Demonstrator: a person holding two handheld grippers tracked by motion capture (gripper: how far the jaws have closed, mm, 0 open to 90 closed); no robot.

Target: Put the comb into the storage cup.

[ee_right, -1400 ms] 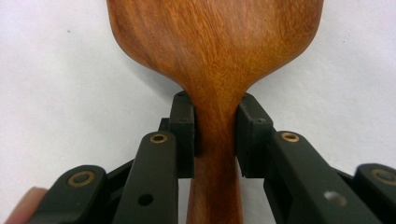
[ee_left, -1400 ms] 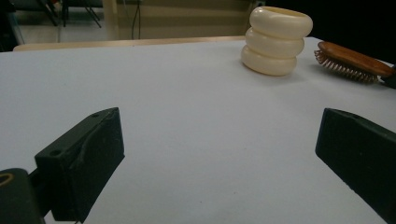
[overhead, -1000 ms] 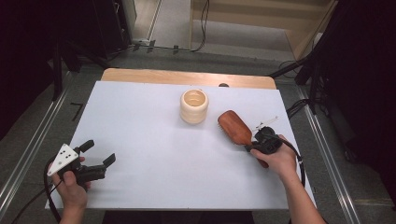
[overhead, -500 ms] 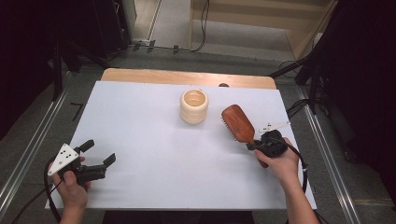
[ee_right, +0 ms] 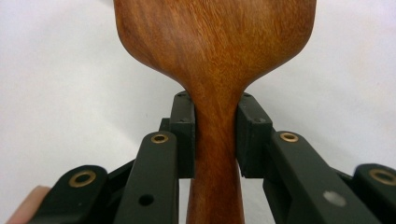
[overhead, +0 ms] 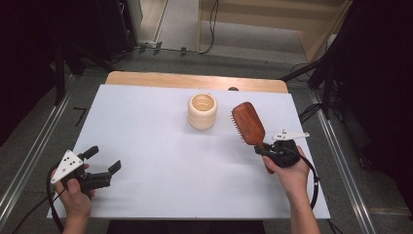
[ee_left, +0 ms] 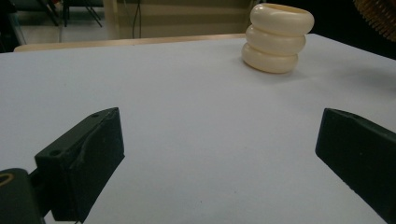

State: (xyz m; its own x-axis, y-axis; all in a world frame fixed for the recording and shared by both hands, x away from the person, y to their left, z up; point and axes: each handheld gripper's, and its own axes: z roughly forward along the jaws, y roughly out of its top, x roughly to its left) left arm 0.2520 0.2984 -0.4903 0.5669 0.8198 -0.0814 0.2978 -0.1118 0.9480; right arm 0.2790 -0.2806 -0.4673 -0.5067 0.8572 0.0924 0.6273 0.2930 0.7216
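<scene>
Right gripper [overhead: 267, 148] clamped on reddish-brown wooden paddle hairbrush [overhead: 248, 123] handle, head pointing toward ribbed cream cup [overhead: 202, 111] just beside; left gripper [overhead: 103, 161] gapes empty.

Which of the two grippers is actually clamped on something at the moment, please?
The right gripper: its jaws pinch the wooden hairbrush by the handle. The left gripper stands wide open over bare table.
</scene>
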